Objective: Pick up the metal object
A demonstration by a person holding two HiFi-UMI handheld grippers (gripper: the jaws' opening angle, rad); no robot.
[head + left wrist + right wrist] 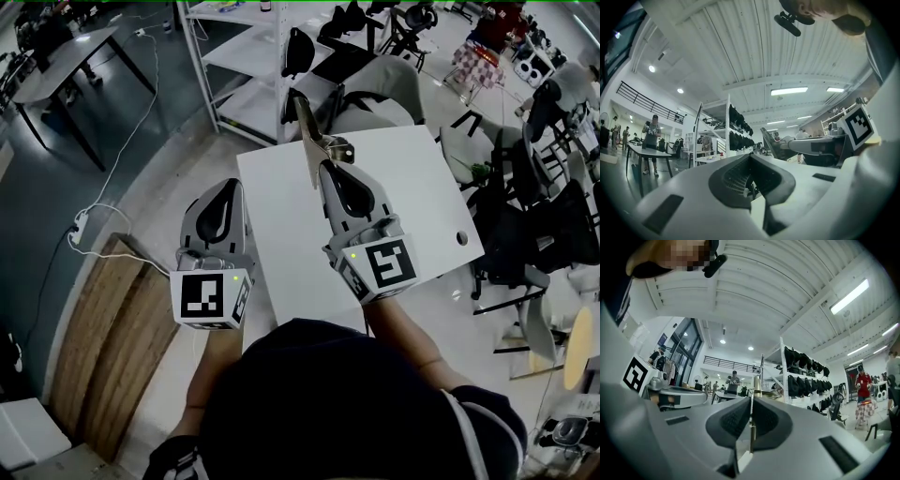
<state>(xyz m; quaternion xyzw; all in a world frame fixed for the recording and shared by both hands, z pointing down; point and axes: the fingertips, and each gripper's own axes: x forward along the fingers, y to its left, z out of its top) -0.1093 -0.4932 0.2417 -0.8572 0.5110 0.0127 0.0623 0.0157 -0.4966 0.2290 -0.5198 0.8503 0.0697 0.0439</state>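
Observation:
My right gripper [325,165] is shut on the metal object [309,131], a thin flat metal piece with a folded tab. It sticks up and forward out of the jaws, above the white table [412,187]. In the right gripper view the metal object [751,414] shows edge-on between the black pads [731,420]. My left gripper [234,186] hangs beside the table's left edge, jaws together and nothing between them. From the left gripper view, the right gripper [811,146] and the metal object [765,138] show to the right, both raised off the table.
A white shelving rack [246,66] and dark office chairs [361,47] stand beyond the table. A wooden board [103,347] lies on the floor at the left, with a power strip and cable [80,230] near it. More chairs [525,216] crowd the right side.

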